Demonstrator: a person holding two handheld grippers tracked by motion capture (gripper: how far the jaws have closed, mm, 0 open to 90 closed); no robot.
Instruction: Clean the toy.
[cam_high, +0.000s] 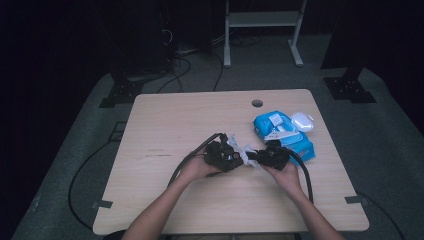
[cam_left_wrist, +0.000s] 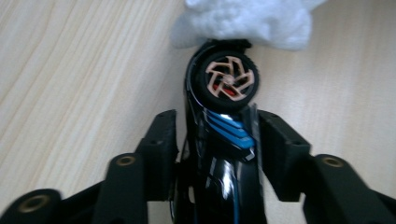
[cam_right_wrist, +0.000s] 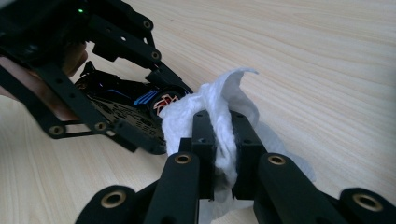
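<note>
At the middle of the table the left gripper grasps a black toy car, its 2 jaws pressed against the car's glossy sides just behind a wheel with copper spokes. The car's blue-striped body runs up between the jaws, and its wheel end sticks out past them, touching a white wipe. The right gripper is clenched on that wipe, the crumpled sheet pinched between its 2 pads and billowing above and below them. In the right gripper view the wipe lies against the car's front wheel, with the left gripper's jaws around the car, tilted just above the wood. In the high view both grippers meet tip to tip, the wipe between them, each held in a hand. Just beyond the right gripper lies a blue wipes pack, with a white lid beside its far end.
</note>
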